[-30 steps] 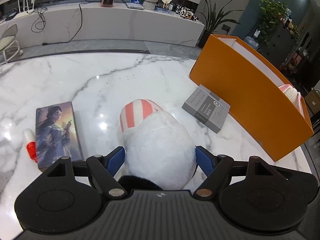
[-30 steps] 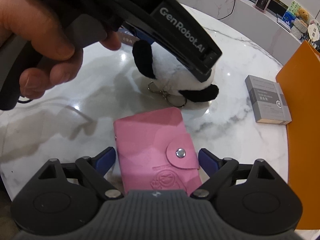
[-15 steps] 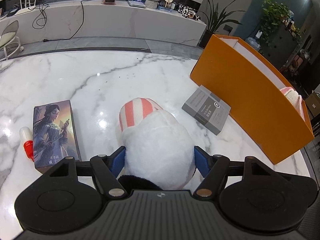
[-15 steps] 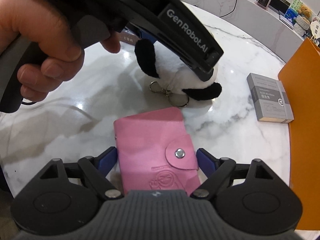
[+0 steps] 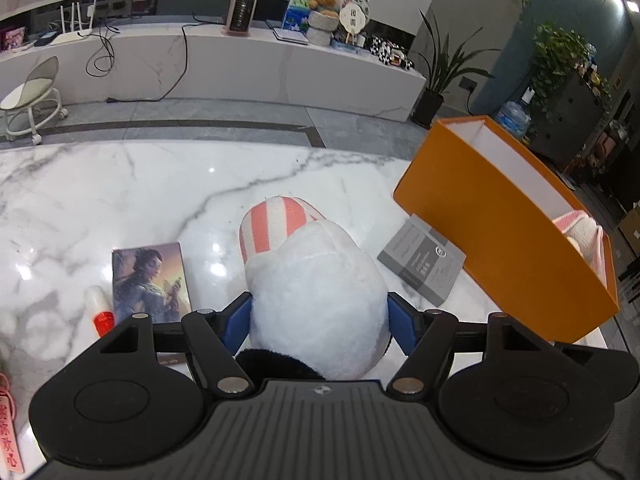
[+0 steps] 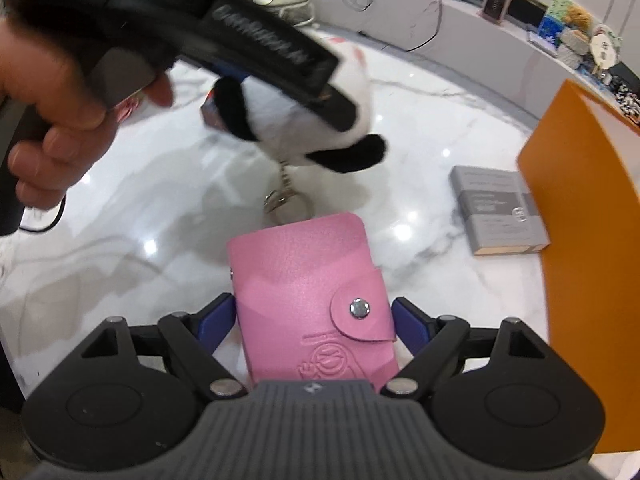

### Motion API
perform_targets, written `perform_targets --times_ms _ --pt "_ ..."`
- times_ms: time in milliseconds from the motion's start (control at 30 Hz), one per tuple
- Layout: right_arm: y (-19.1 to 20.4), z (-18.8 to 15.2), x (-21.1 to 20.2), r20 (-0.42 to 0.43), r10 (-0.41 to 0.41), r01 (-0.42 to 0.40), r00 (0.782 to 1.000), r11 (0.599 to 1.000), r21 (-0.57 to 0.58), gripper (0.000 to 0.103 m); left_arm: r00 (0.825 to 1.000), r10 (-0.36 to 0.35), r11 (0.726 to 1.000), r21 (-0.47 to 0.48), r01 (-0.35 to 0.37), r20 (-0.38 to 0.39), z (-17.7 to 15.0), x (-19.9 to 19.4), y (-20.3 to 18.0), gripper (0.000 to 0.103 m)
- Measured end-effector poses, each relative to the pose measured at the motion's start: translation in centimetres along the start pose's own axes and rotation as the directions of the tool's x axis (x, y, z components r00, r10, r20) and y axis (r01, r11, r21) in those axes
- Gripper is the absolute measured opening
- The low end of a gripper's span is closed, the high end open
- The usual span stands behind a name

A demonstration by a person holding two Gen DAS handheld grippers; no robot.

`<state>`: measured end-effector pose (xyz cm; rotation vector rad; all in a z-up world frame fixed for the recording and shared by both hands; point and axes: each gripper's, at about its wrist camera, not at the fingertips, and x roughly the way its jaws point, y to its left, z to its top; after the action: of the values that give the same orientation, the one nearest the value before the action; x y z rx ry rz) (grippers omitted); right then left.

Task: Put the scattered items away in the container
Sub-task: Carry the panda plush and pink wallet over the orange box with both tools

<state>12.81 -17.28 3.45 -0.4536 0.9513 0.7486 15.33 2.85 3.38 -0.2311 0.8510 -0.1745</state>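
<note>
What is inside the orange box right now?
In the orange box, a pink-and-white striped item shows above the near wall at one end. White inner lining is visible; the floor and any other contents are hidden.

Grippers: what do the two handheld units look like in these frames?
Both grippers, left and right, have black ribbed bodies, black linkage arms with silver pivots, and blue finger pads. The left unit's black handle carries blurred white lettering and a thin black cable.

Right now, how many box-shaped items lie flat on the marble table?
2: the illustrated box left of the plush toy, and the grey box beside the orange container. Others may be hidden.
</note>
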Motion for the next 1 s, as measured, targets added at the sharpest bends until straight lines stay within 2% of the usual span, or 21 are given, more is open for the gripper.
perform_targets --times_ms 300,533,833,1000 --pt "-3.4 0.9 -2.5 0.116 -0.068 0.053 0.991 0.99 0.129 0.086 0.999 -0.004 1.0 -0.005 0.004 0.048 1.3 -1.4 -1.6 0.081" --pt "-7.6 1.6 -6.0 0.275 -0.141 0.053 0.951 0.951 0.305 0.085 0.996 -0.019 1.0 -0.004 0.02 0.084 2.5 -1.7 -4.0 0.081" --pt "-12.7 0.4 -9.7 0.352 -0.229 0.044 0.908 0.885 0.463 0.086 0.992 -0.057 0.997 0.053 0.051 0.115 3.7 -2.2 -8.0 0.081" --pt "-14.7 -0.1 -11.5 0.378 -0.265 0.027 0.887 0.848 0.53 0.086 0.993 -0.037 0.996 0.087 0.028 0.108 4.1 -1.9 -9.6 0.081"
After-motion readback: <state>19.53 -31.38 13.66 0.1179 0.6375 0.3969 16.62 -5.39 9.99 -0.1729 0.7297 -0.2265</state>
